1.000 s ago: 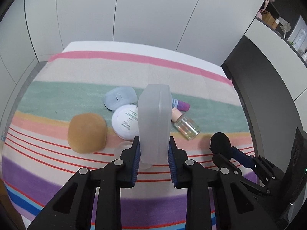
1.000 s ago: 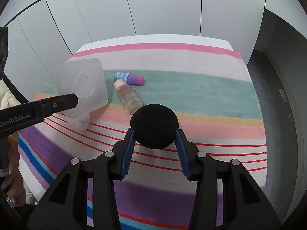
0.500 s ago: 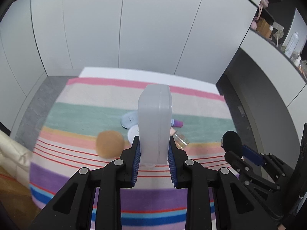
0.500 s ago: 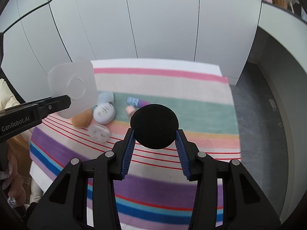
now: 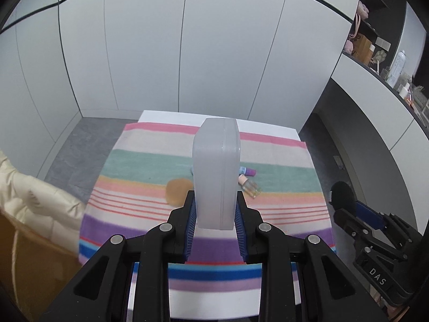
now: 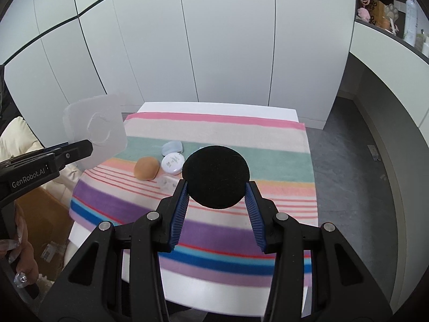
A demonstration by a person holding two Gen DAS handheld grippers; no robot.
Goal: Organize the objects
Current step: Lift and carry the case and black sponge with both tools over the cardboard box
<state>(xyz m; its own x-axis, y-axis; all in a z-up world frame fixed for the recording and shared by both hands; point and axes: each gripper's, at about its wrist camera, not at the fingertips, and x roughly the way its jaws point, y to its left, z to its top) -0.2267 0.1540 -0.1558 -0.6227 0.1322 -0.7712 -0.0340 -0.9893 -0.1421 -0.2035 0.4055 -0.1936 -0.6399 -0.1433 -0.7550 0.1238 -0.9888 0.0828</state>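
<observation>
Left wrist view has the left tongs clamped on a frosted translucent case, held upright on edge, high above the striped cloth on the table. Right wrist view shows the right tongs squeezing a round black puff between their blue pads, also raised well over the table. On the cloth below, near its middle, lie a tan sponge, a white round compact just right of it, a pale blue compact farther back, and a small clear lid nearer. Right of the case, seen from the left wrist, a peach-capped bottle and a purple-capped tube lie side by side.
</observation>
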